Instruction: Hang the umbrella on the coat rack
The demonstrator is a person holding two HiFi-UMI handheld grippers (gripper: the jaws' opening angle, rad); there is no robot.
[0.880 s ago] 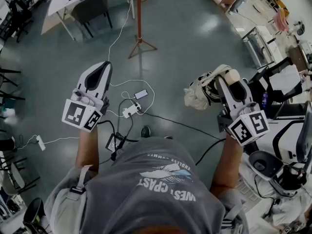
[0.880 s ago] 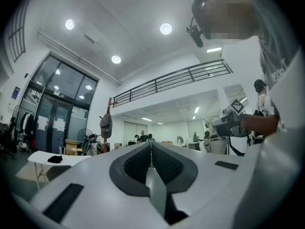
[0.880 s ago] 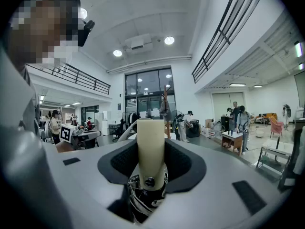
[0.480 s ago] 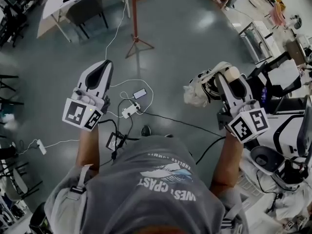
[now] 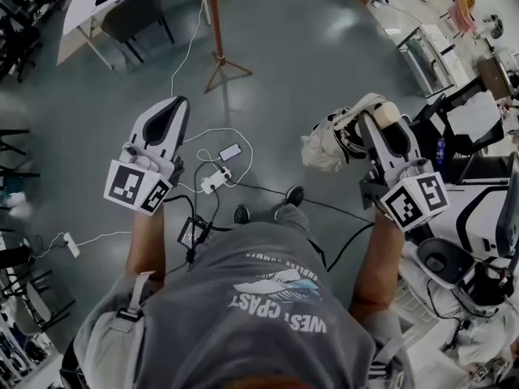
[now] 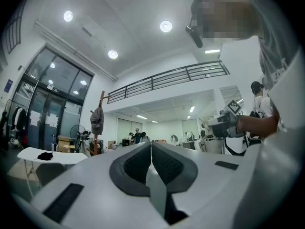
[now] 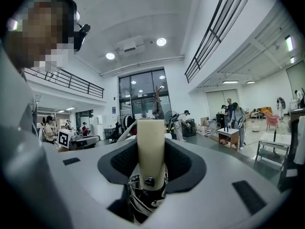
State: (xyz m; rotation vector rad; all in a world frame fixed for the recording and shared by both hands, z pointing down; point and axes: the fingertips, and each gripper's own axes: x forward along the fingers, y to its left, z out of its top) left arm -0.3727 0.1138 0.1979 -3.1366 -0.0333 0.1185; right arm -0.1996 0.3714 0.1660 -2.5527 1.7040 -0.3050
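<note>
My right gripper point(image 5: 379, 118) is shut on the cream handle point(image 7: 150, 149) of a folded umbrella, whose white and black fabric point(image 5: 328, 141) bunches to the left of the jaws. In the right gripper view the handle stands upright between the dark pads point(image 7: 181, 162). My left gripper point(image 5: 167, 109) is shut with nothing in it, its pads point(image 6: 167, 165) meeting edge to edge. The coat rack point(image 5: 216, 31), a red pole on a tripod foot, stands on the floor ahead. A dark cap hangs on the coat rack point(image 6: 97, 120) in the left gripper view.
A white table point(image 5: 85, 2) with a dark chair point(image 5: 134, 14) stands at the far left. Cables, a power strip point(image 5: 215, 181) and a phone point(image 5: 230, 151) lie on the floor between the grippers. Shelving point(image 5: 423, 55) and white equipment point(image 5: 478, 241) crowd the right side. People stand in the distance.
The coat rack and floor clutter have slid up and left in the head view, and a shoe has come forward below the cables. Both grippers keep their pose and grip.
</note>
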